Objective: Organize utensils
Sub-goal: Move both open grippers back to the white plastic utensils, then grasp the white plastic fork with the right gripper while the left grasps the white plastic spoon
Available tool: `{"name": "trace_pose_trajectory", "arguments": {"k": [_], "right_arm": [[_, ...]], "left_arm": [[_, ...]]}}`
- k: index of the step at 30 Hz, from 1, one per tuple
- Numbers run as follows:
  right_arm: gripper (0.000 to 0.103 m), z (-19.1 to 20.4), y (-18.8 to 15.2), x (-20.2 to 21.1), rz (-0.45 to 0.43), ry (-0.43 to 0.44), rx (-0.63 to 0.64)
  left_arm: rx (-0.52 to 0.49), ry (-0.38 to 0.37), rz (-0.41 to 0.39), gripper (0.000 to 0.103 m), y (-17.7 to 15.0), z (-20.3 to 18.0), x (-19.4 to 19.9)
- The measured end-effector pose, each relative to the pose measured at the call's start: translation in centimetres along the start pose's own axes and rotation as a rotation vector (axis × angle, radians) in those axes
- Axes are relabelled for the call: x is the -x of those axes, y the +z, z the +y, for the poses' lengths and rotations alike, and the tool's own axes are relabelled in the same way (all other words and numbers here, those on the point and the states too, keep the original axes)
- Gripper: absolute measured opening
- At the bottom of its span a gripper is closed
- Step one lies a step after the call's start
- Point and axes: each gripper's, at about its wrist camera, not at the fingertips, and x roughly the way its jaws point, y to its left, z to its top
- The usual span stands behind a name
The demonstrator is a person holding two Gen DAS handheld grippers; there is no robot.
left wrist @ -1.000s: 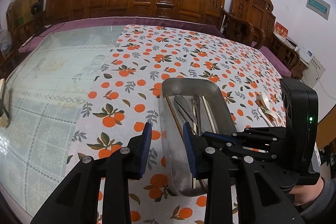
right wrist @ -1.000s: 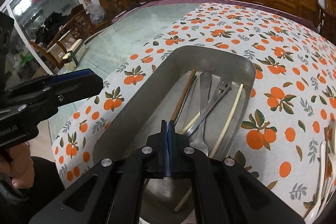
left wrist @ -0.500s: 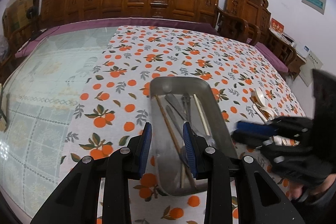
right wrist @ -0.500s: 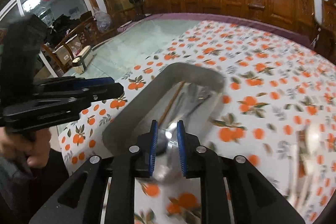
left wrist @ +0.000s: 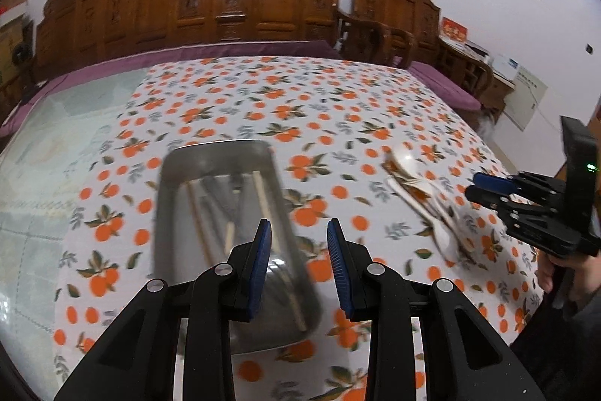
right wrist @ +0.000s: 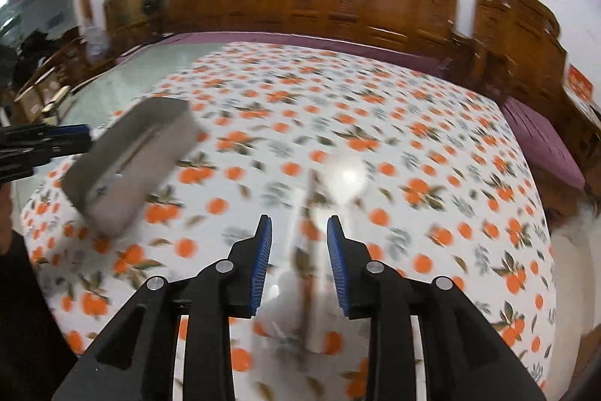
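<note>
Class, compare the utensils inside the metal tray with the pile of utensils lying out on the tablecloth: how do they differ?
The utensils in the grey metal tray are contained, lying lengthwise; the loose white utensils lie heaped on the orange-print tablecloth. Tray utensils include metal pieces and chopsticks; the loose pile looks white, with spoons. Both groups rest untouched.

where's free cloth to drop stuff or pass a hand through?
Free: the strip of tablecloth between the metal tray and the pile of white utensils, and the whole far half up to the purple edge. Crowded: the tray with its chopsticks, and the pile beside the right gripper, whose jaws are opening.
</note>
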Motion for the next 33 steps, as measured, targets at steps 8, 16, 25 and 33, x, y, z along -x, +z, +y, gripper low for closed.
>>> {"name": "trace_pose_trajectory", "arguments": {"k": [8,16,25,33], "right_arm": [[0.036,-2.6,-1.5,-1.5,0.017,0.059,-0.090],[0.020,-1.9,-1.5,-3.0,0.054,0.150,-0.103],[0.016,-2.4,-1.6,-3.9,0.086,0.159,-0.126],[0.016,-1.4,-2.0,-5.1,0.160,0.107,-0.058]], "left_arm": [[-0.031,-0.027,0.011,0.029,-1.1,-3.9,-1.1],[-0.068,-0.028,0.030,0.029,-1.9,-6.2,-2.4],[-0.099,-0.011,0.068,0.029,-3.1,-7.8,-3.8],[-0.107,0.009,0.089,0.029,-3.6,-8.7,-4.7]]}}
